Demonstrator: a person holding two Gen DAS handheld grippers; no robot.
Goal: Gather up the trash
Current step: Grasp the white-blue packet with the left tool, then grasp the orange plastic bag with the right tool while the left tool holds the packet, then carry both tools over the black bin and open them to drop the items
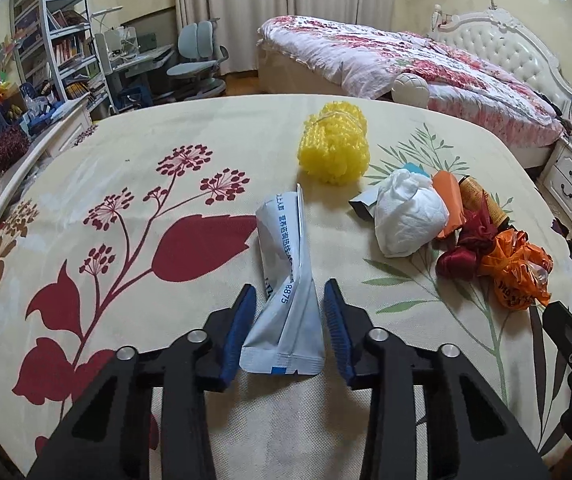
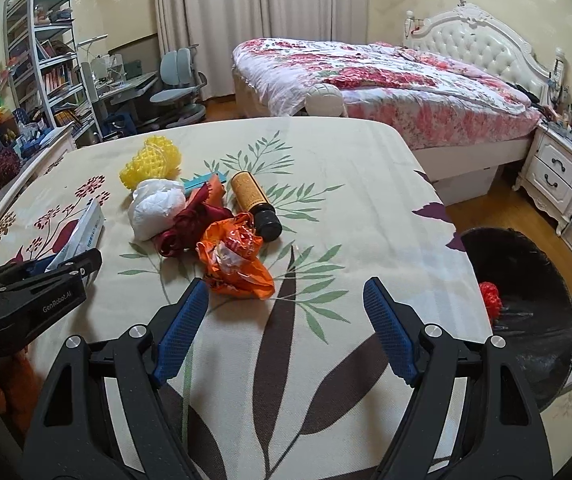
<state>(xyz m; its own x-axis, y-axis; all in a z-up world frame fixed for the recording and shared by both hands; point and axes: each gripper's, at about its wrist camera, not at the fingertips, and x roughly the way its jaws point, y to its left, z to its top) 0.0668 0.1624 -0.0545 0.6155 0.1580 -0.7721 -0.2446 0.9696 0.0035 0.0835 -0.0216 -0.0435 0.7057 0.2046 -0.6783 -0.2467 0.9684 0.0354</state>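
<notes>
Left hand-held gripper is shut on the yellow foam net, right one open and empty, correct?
Wrong object: the left hand-held gripper is shut on the grey-white pouch, as the left wrist view shows. The right hand-held gripper is open and empty.

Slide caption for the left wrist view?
Left gripper closed on a white pouch on the floral tablecloth.

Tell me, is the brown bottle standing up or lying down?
Lying down. The brown bottle rests on its side on the tablecloth, its dark cap pointing toward the camera, beside the orange bag.
</notes>
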